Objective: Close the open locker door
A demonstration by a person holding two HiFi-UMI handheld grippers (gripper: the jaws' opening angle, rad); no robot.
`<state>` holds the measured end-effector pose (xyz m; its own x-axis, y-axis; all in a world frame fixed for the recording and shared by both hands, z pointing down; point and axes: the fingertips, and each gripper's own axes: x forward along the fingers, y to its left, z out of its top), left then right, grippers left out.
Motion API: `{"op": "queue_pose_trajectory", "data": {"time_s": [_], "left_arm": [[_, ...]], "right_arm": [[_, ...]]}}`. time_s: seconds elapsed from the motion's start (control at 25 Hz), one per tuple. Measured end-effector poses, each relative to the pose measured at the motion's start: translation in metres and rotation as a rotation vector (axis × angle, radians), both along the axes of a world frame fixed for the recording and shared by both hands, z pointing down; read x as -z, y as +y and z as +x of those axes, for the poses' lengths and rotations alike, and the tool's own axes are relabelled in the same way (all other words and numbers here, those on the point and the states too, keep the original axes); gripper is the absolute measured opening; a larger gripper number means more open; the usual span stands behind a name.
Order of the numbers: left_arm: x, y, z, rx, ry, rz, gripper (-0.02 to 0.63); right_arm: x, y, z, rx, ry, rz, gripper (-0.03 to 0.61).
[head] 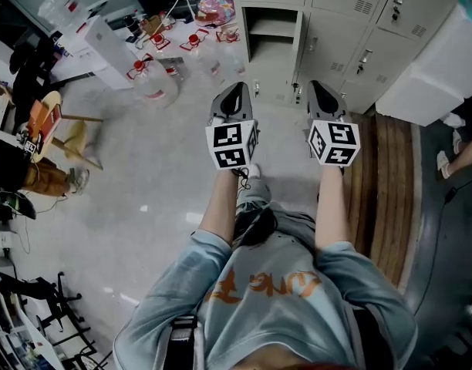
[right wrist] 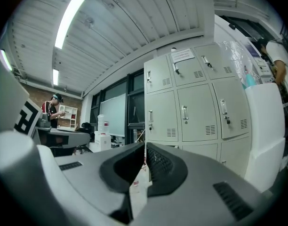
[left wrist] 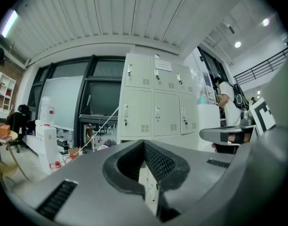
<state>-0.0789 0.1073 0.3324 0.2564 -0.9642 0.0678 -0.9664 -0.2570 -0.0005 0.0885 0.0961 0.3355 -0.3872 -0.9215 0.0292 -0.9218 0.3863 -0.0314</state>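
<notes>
We are at the approach, nothing touched yet. Our left gripper [head: 237, 92] and right gripper [head: 322, 92] are held side by side, each with its jaws pressed together and nothing between them. The open locker [head: 271, 31] lies ahead, between the two tips and well apart from both. Its door [head: 301, 60] seems to stand edge-on nearer the right gripper, though we cannot be sure. Next, we judge, we step closer and push that door with a closed tip.
</notes>
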Motion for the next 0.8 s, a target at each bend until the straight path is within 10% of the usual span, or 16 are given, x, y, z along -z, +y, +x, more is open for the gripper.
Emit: {"op": "queue_pose_trajectory", "data": {"time_s": [0.8], "left_arm": [[-0.029,-0.131,0.024,-0.082,0.010,-0.058,0.021]], "right_arm": [[-0.007,-0.115,0.019,-0.040,0.027,-0.014,0.032]]}}
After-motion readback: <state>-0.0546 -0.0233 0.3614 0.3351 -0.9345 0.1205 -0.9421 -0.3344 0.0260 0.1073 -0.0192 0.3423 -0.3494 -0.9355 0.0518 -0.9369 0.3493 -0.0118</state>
